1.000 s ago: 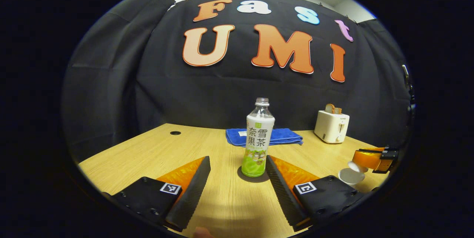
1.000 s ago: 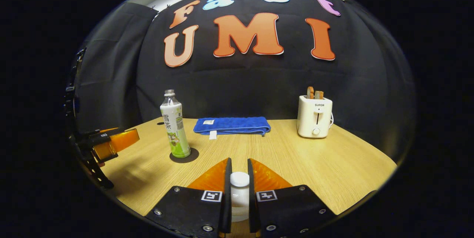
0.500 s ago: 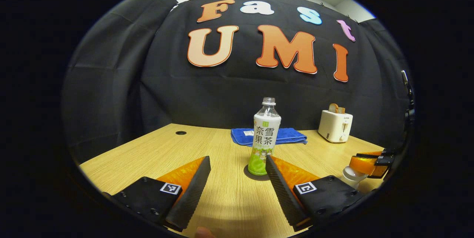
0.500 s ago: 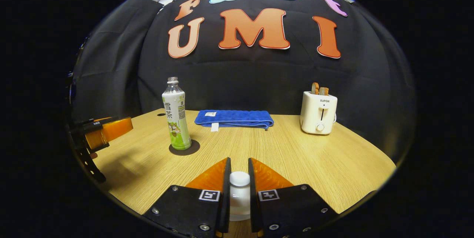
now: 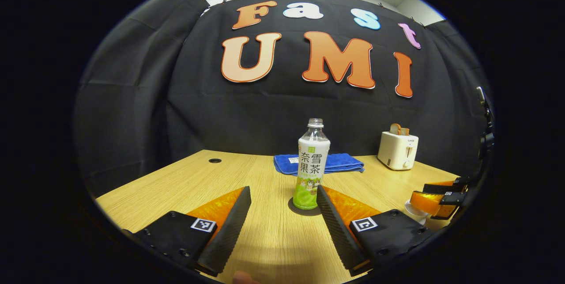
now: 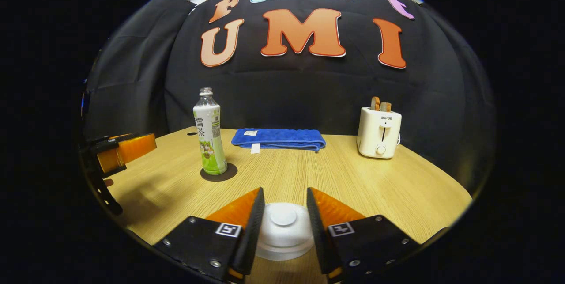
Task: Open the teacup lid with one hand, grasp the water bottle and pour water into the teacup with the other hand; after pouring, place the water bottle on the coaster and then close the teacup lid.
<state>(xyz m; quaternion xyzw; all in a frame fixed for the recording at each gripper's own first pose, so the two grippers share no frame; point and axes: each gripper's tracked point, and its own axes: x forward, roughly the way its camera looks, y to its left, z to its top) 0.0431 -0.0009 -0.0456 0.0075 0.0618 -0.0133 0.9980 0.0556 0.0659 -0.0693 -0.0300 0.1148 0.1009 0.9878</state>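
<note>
In the right gripper view, the left tool (image 6: 128, 148) sits at nine o'clock, the bottle (image 6: 209, 136) stands uncapped on its coaster (image 6: 219, 172) at ten, and the right tool (image 6: 284, 217) hangs open around the lid (image 6: 283, 229), seated on the teacup at six. The left tool (image 5: 282, 213) is open too, so the task looks essentially done. The table (image 6: 397, 191) lies bare toward three o'clock, leaving room to back away.

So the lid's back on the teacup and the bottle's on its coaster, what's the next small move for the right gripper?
Probably draw the right gripper straight back. Its jaws stand open on either side of the lid's knob, the lid looks seated on the teacup, and the water bottle stands upright on the coaster.
</note>
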